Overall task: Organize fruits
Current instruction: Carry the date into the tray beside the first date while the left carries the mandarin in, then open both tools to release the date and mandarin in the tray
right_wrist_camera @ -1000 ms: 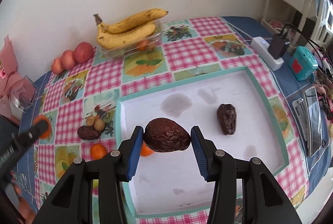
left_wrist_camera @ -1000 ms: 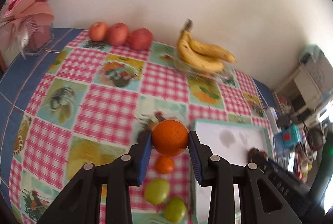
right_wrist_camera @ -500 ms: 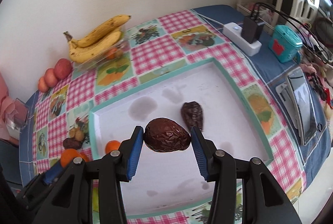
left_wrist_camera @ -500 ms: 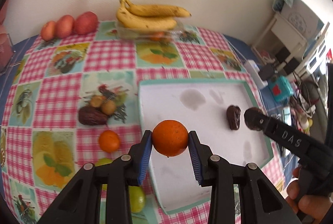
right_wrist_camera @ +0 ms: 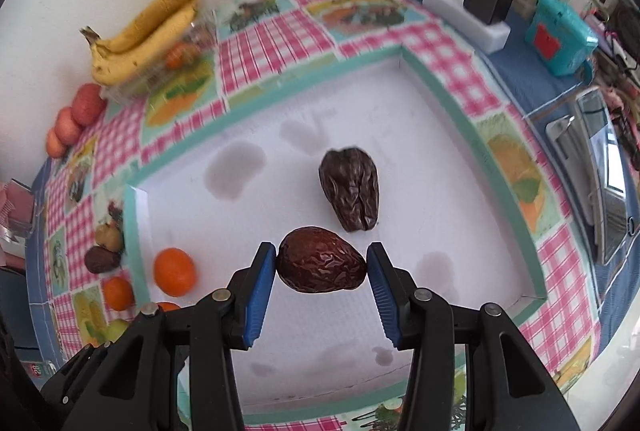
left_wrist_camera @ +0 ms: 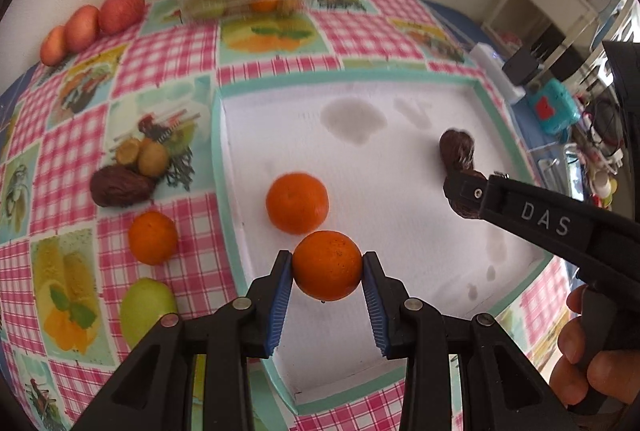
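"DAS" lettering on right gripper [left_wrist_camera: 460, 191], orange [left_wrist_camera: 326, 265] clamped

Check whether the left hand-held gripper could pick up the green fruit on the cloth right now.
Probably not as things stand: the left hand-held gripper is shut on an orange, so its jaws are full. The green fruit lies uncovered on the cloth left of the tray, so the way there looks free once the orange is released.

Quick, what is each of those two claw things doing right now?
Left gripper: closed on an orange, above the white tray.
Right gripper: closed on a brown wrinkled fruit, above the same tray.
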{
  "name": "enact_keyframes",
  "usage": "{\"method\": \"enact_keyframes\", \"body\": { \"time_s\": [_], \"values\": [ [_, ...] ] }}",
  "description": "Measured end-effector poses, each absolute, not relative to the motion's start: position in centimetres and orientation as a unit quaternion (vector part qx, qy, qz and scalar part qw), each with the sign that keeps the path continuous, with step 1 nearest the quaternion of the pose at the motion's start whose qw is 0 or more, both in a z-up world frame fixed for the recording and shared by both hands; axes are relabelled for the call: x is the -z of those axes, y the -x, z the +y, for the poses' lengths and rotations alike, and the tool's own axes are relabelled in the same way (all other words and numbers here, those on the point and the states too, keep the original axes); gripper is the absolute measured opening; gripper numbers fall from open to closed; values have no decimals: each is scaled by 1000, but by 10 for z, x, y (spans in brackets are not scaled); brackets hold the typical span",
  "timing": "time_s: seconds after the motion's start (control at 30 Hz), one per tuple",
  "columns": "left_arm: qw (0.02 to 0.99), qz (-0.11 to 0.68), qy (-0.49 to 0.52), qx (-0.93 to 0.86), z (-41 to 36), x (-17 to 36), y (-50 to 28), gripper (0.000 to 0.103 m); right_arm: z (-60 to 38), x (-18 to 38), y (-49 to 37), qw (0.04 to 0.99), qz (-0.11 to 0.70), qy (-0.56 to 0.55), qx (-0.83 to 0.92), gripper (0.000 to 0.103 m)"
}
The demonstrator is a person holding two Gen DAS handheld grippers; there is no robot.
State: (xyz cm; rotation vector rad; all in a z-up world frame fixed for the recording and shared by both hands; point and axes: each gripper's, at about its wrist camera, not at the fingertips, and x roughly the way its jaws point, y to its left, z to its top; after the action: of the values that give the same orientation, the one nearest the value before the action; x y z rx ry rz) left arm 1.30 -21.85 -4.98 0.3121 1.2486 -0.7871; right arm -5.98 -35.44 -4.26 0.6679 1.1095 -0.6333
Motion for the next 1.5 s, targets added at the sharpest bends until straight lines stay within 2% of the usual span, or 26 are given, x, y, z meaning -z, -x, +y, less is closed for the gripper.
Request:
{"method": "enact_keyframes", "body": {
  "time_s": [0.27, 0.77, 0.87, 1.03, 1.1, 1.17, 1.23, 1.4, 1.5],
  "values": [
    [711, 588, -160, 350, -224, 72, -10, 37, -356, 61, 55, 736, 530, -311, 284, 49],
    [708, 595, -158, 346, -227, 77, -10, 40, -358, 67, 50, 733, 538, -304, 285, 50],
    [709, 596, -158, 343, -230, 77, -10, 45, -358, 68, 49, 730, 541, -296, 294, 58],
    [714, 588, -155, 347, -229, 68, -10, 53, -360, 61, 51, 734, 533, -295, 301, 59],
    [718, 583, -154, 349, -228, 64, -11, 58, -361, 55, 53, 737, 526, -293, 308, 68],
    [721, 580, -149, 349, -226, 59, -12, 63, -361, 50, 55, 740, 518, -291, 315, 82],
    [725, 579, -143, 346, -223, 56, -15, 69, -362, 45, 58, 742, 512, -292, 319, 82],
    [741, 570, -136, 329, -211, 48, -26, 70, -365, 43, 60, 740, 508, -297, 326, 83],
    [749, 569, -121, 317, -200, 45, -36, 76, -364, 43, 60, 738, 509, -297, 328, 83]
  ]
}}
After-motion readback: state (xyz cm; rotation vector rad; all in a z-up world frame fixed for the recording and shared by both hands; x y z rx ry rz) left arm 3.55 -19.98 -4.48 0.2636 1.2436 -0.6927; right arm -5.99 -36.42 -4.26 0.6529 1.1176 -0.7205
